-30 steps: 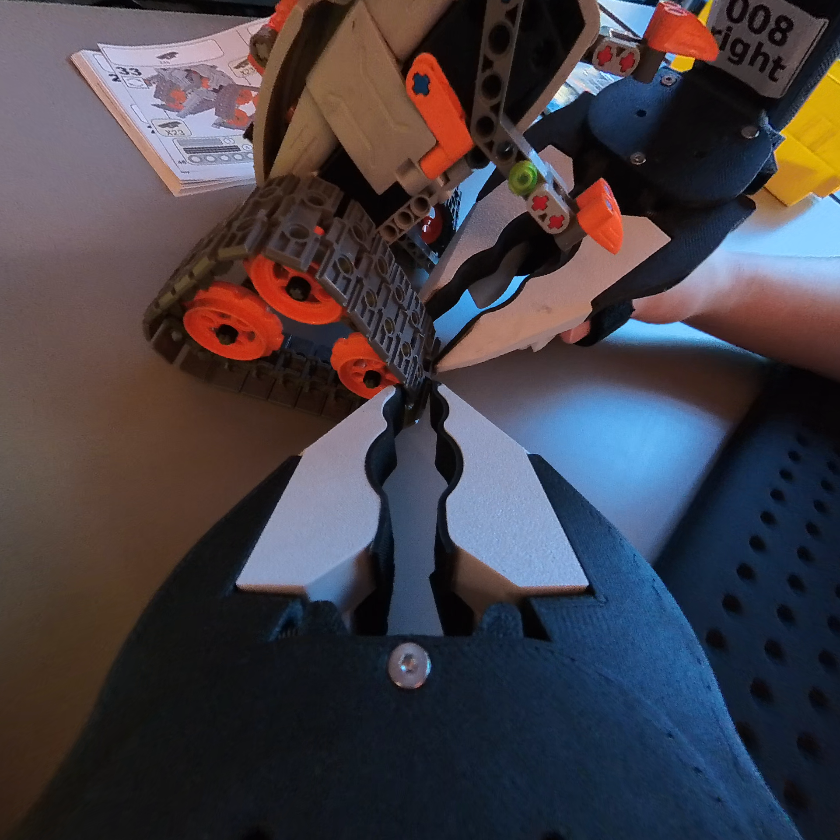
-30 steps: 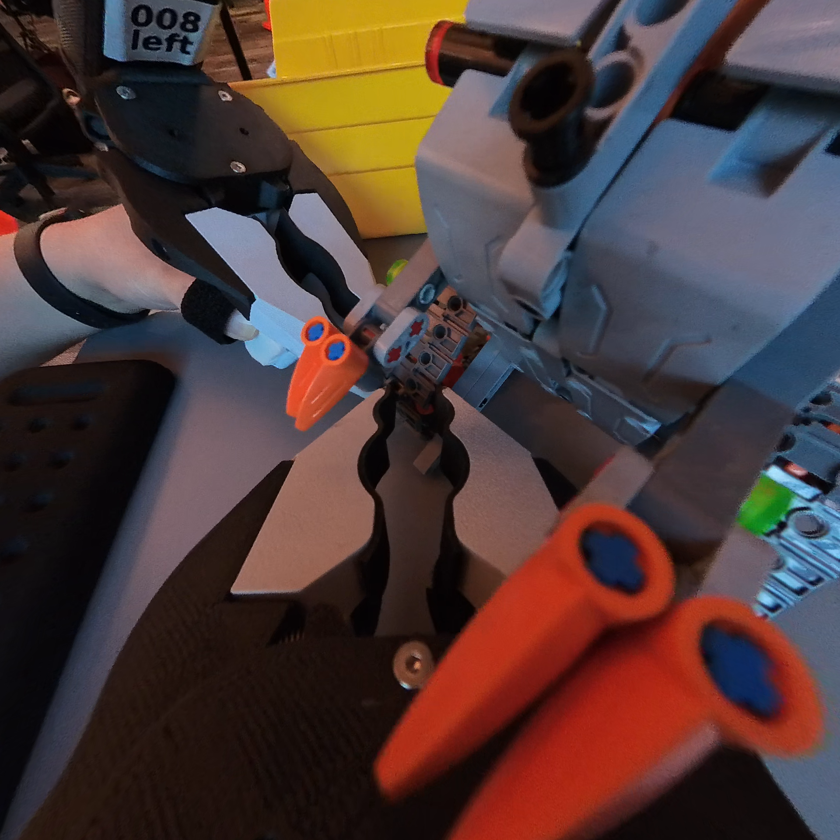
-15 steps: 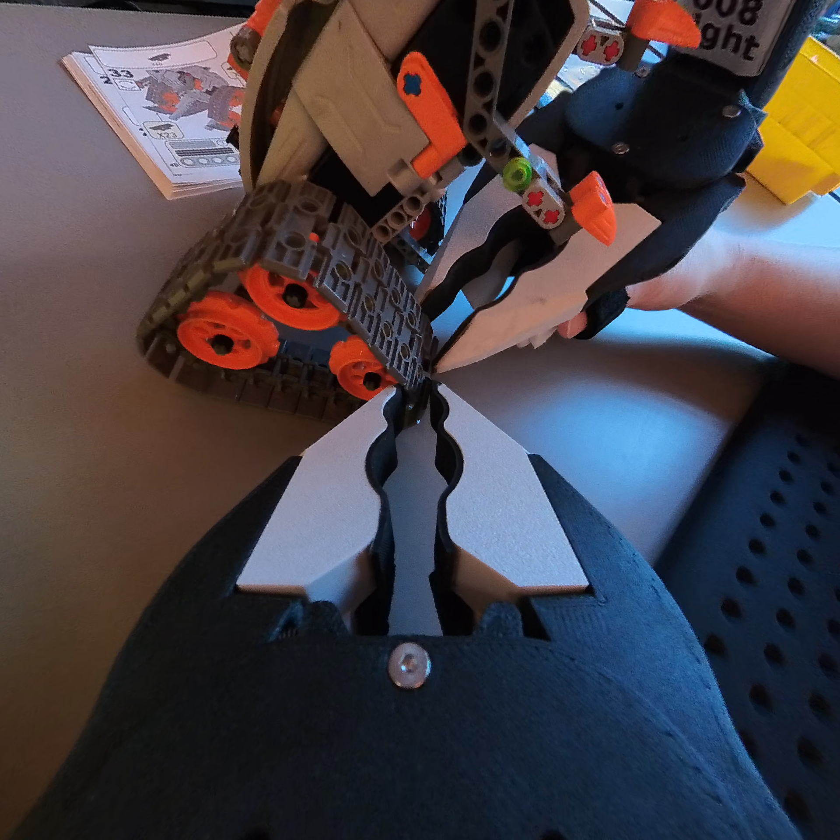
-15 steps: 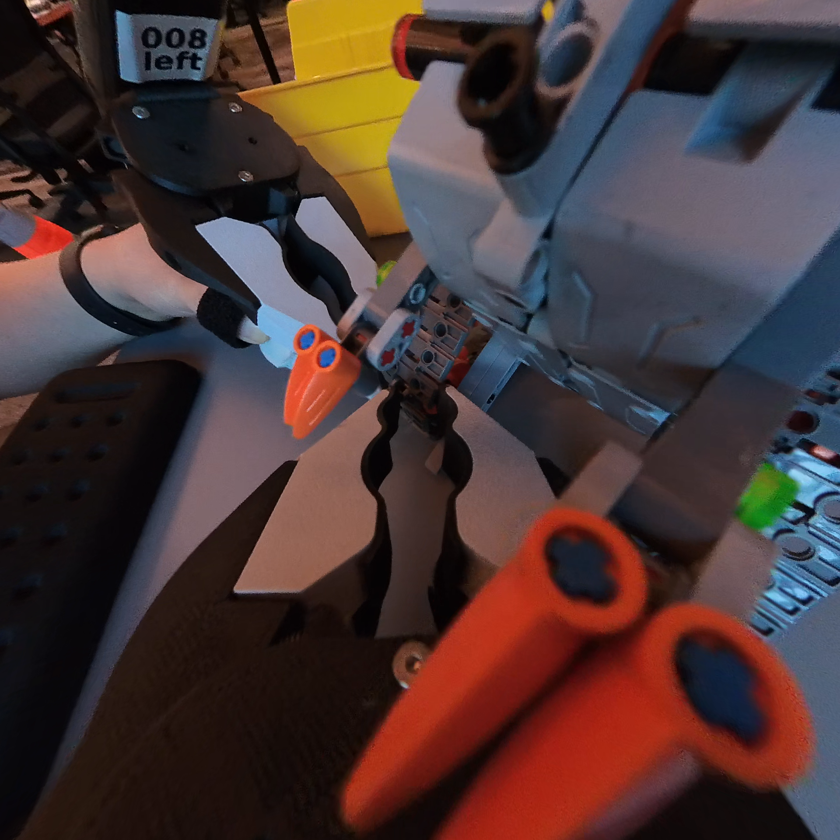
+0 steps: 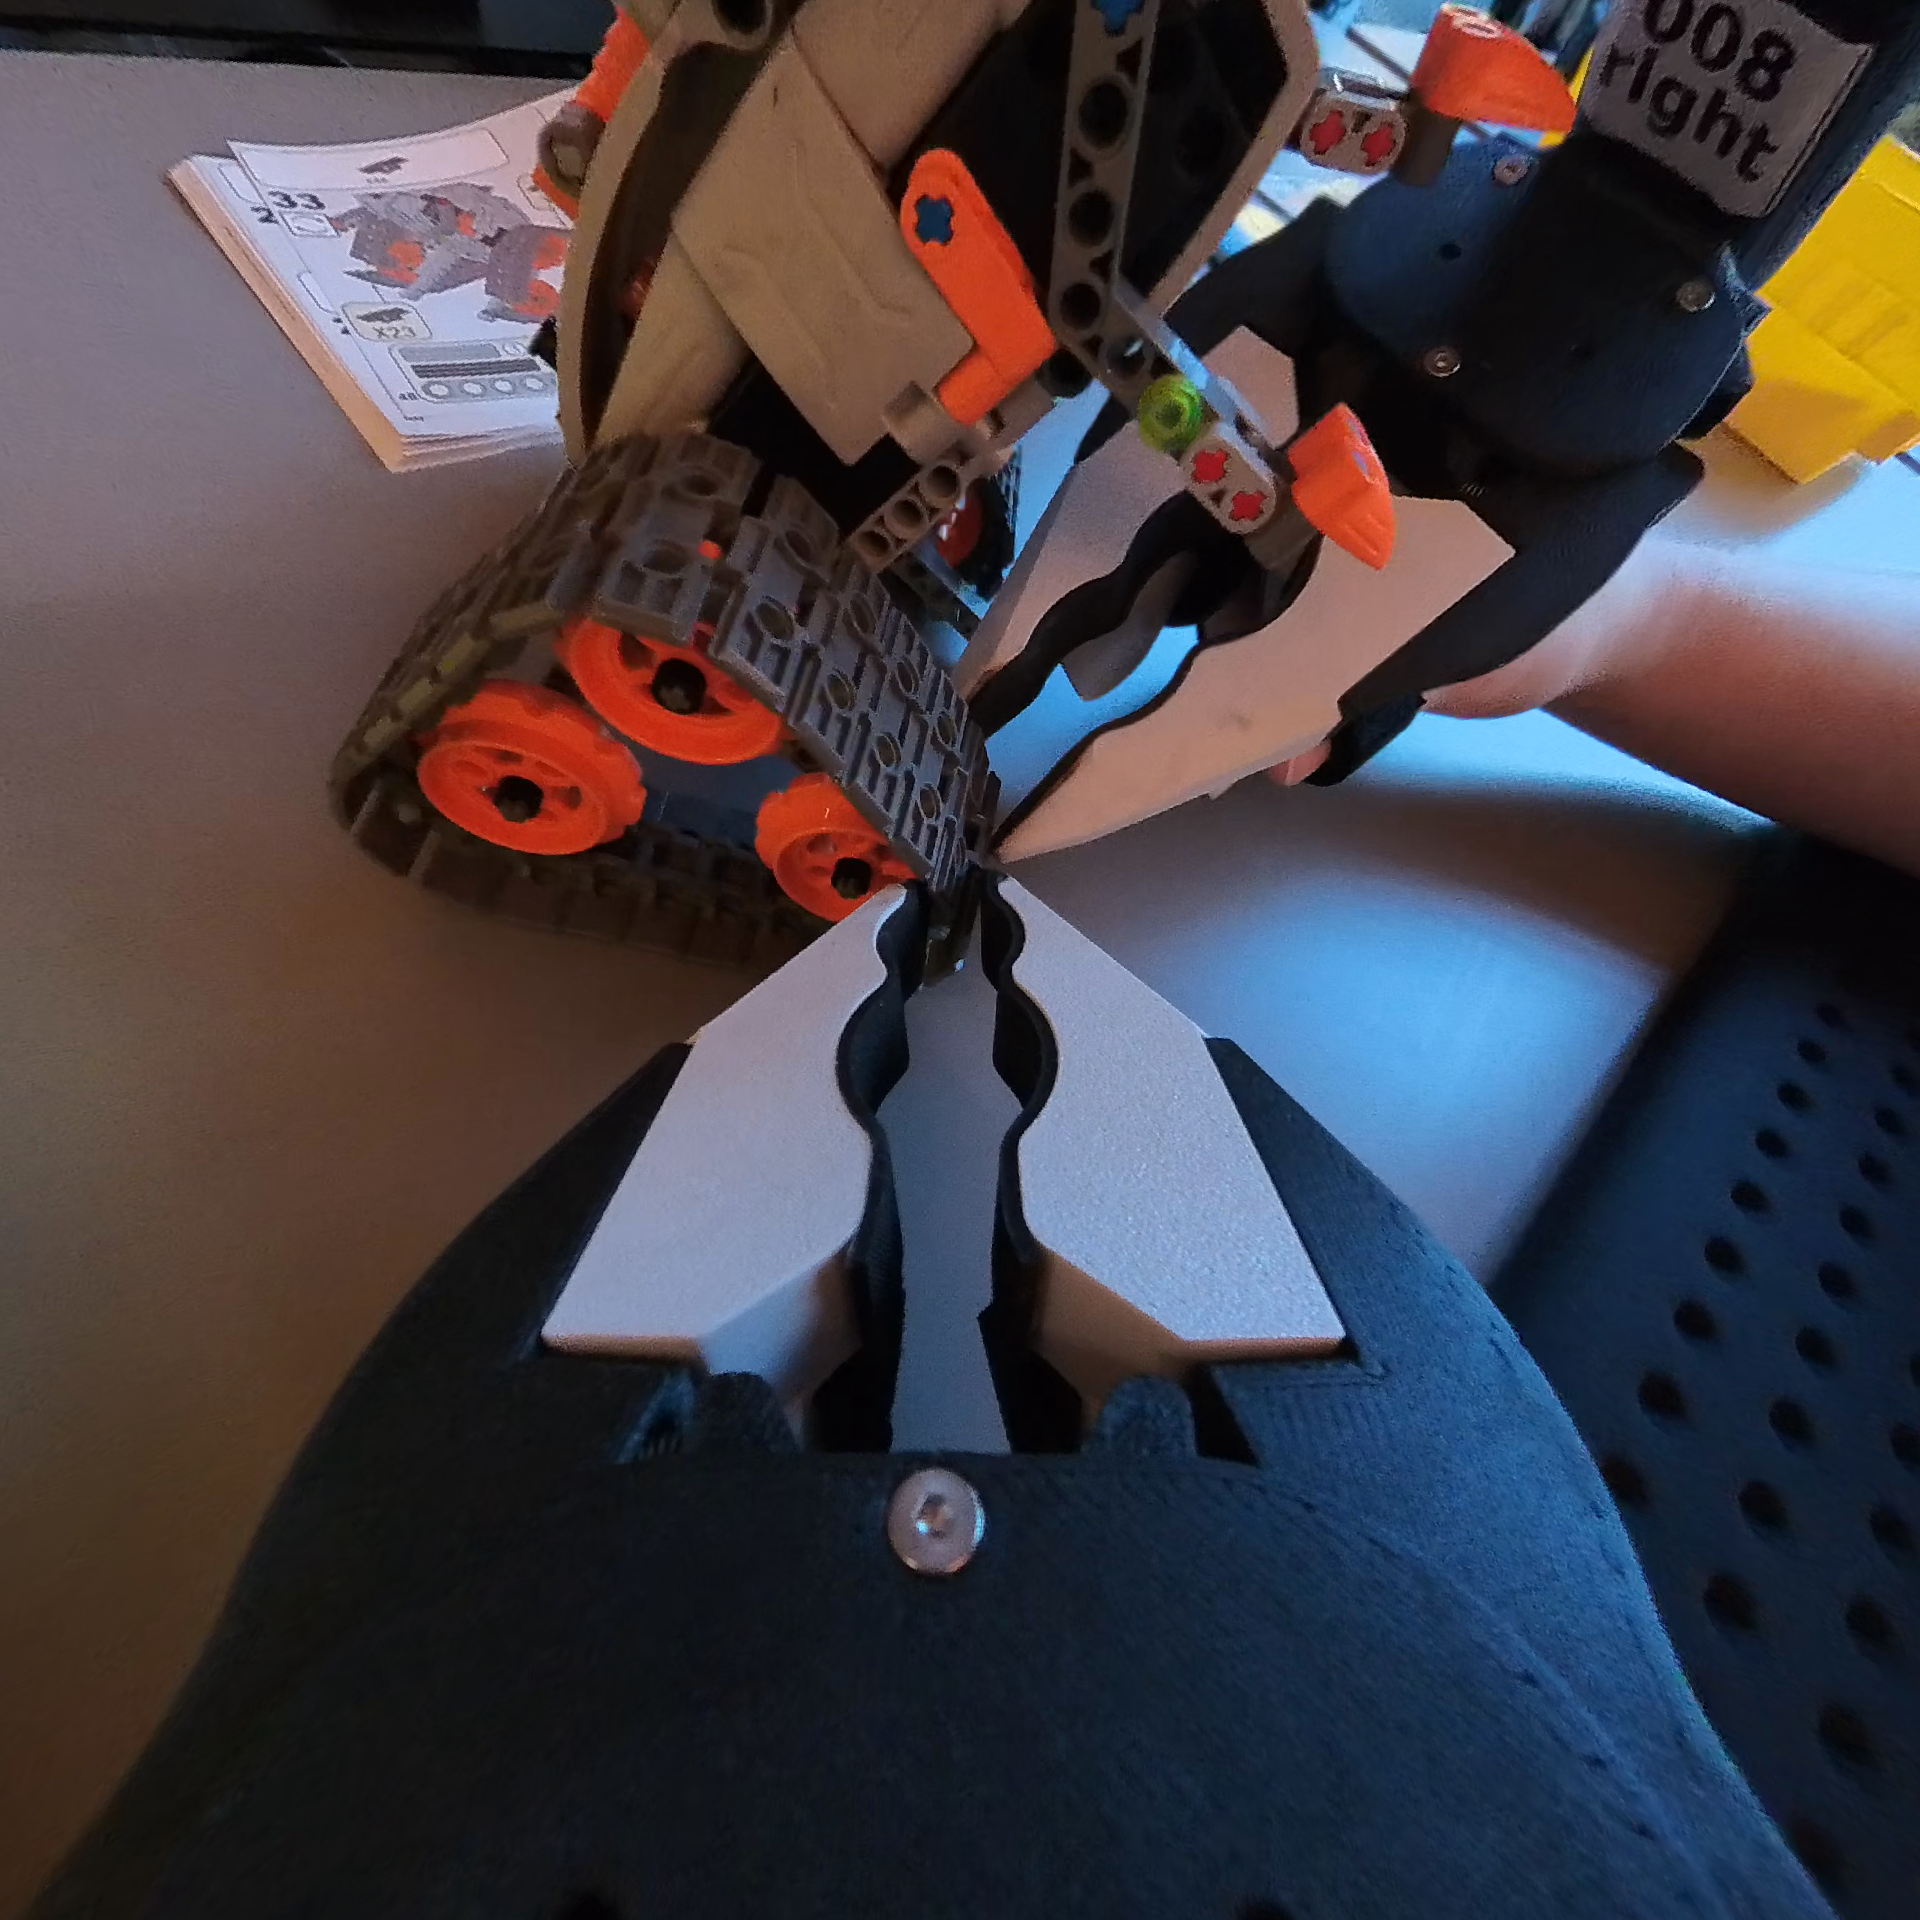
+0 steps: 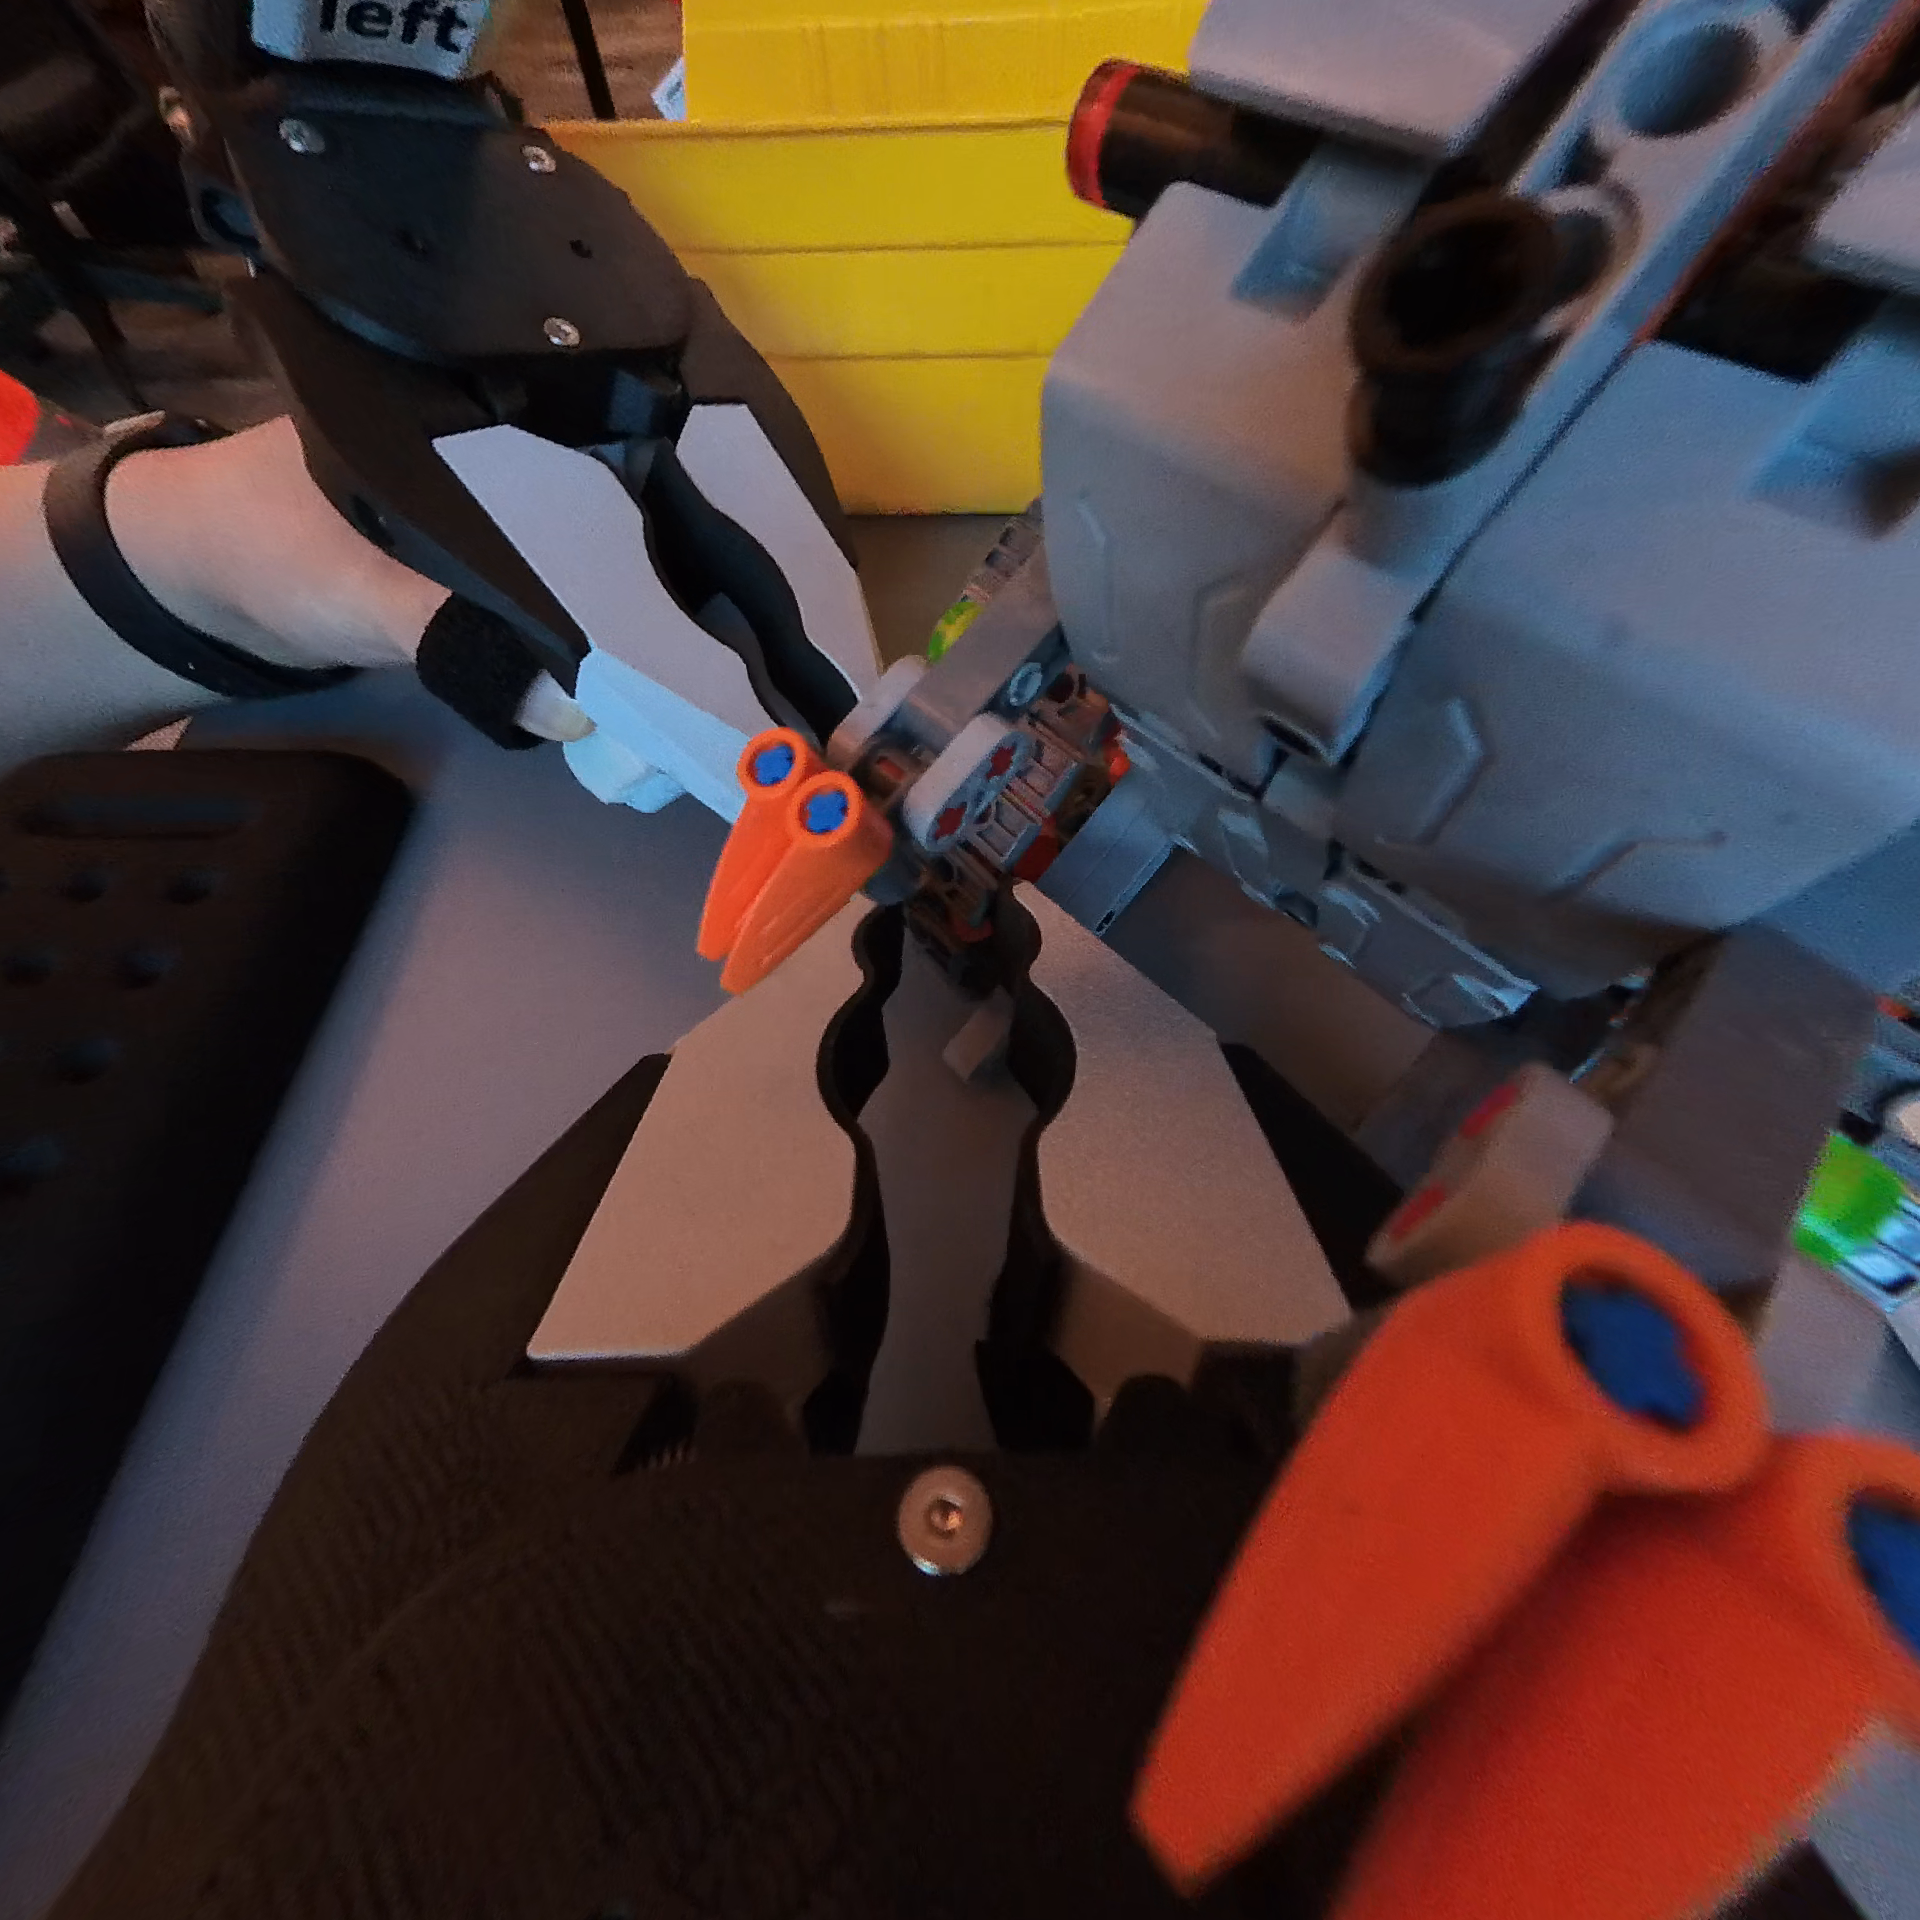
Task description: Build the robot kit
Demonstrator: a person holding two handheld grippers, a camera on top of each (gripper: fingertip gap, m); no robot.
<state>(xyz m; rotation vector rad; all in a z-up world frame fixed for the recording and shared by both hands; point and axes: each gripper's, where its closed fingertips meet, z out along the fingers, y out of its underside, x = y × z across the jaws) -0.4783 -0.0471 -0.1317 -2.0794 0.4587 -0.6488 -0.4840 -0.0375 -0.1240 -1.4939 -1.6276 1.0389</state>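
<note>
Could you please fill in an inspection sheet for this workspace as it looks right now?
Surface: grey tabletop; black perforated mat at its edge.
Job's things: grey and orange brick-built tracked vehicle, tilted, dark tread over orange wheels.
Clutter: open instruction booklet behind the model; yellow bin.
Grippers: left gripper shut on the tread's end; right gripper shut on the same end, from the other side.
Cables: nothing seen.
Surroundings: a person's hands hold both grippers; dim background, unclear.
</note>
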